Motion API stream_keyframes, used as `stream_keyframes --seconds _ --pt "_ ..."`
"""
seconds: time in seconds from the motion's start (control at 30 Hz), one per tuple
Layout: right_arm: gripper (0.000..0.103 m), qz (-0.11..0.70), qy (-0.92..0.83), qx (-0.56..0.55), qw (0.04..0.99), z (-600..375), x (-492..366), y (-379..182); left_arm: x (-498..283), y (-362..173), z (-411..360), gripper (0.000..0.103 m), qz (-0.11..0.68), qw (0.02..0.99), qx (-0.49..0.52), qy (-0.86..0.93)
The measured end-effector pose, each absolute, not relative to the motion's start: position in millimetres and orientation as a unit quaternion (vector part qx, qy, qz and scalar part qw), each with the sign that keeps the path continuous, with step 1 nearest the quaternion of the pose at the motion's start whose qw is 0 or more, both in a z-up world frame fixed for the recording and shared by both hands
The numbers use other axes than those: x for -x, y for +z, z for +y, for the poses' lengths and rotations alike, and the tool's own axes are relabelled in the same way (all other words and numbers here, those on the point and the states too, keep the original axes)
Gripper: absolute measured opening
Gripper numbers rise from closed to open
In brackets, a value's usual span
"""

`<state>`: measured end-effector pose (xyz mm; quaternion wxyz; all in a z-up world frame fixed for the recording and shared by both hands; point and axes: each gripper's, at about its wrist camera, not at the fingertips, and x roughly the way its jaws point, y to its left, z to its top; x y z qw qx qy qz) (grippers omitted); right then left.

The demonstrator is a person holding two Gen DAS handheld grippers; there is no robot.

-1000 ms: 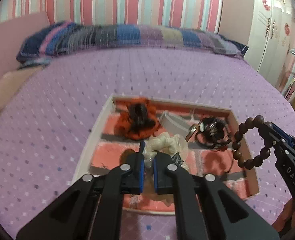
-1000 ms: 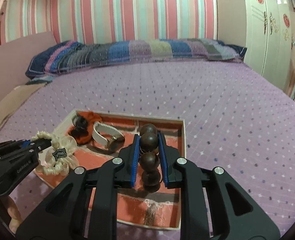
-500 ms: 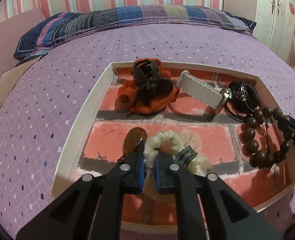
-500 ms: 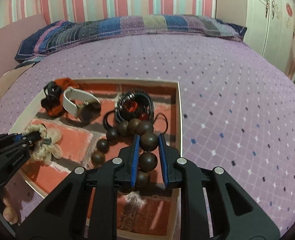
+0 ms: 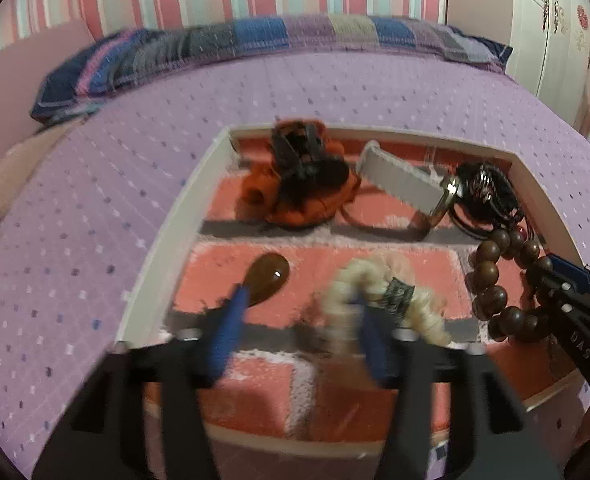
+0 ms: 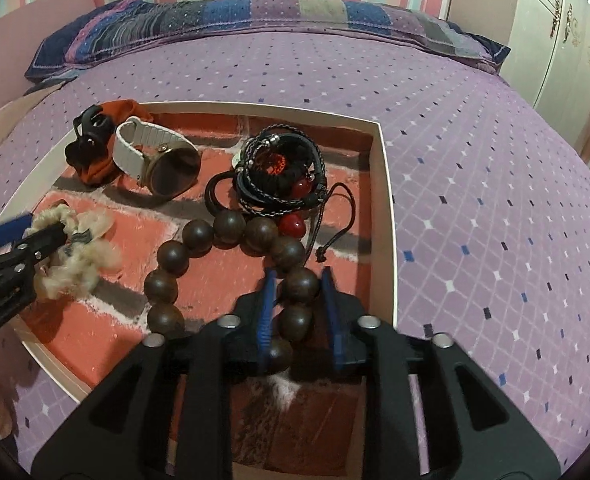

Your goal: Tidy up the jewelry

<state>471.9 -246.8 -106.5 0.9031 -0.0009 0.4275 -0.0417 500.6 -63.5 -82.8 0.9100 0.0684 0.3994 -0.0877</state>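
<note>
A white-rimmed tray (image 5: 167, 240) with a brick-pattern floor lies on the purple bed. My left gripper (image 5: 299, 312) is open; the cream scrunchie (image 5: 379, 292) lies on the tray floor against its right finger. My right gripper (image 6: 297, 292) is open, its fingers either side of the brown bead bracelet (image 6: 199, 236), which rests on the tray; the bracelet also shows in the left wrist view (image 5: 491, 276). The scrunchie also shows in the right wrist view (image 6: 79, 252).
In the tray lie an orange scrunchie with a black clip (image 5: 299, 176), a white-strap watch (image 6: 155, 156), a black cord bracelet bundle with red beads (image 6: 283, 176) and a brown oval piece (image 5: 269, 276). A striped pillow (image 6: 215, 24) lies at the bed's head.
Both grippers have opened. The scrunchie and the bead bracelet now rest on the tray floor instead of being pinched.
</note>
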Motion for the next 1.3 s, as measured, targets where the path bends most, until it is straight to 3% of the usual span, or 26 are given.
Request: stream_keyframes --seconds 0.03,0.07,0.17,0.43,1.3 --pt "0.036 0.43 -0.036 -0.002 0.902 -245.9 -471.2 -105.4 -497.6 -79.1 -63.2 0.058 0.397 0.911 -0.068 -0.092" --pt "0.05 0.429 -0.033 -0.004 0.903 -244.9 -469.6 -103.8 -495.9 -76.4 -62.8 0.058 0.396 0.911 -0.068 -0.093" --pt "0.069 0.408 -0.034 -0.007 0.912 -244.4 -457.7 -87.1 -488.7 -66.6 -59.2 0.06 0.391 0.913 -0.068 -0.093" --pt "0.098 0.378 -0.044 -0.017 0.925 -251.7 -416.7 -54.6 -448.0 -35.5 -21.1 0.088 0.369 0.926 -0.036 -0.067" --pt "0.099 0.298 -0.022 -0.013 0.954 -202.8 -212.7 -9.9 -222.8 -0.9 19.3 0.096 0.297 0.954 -0.029 -0.001"
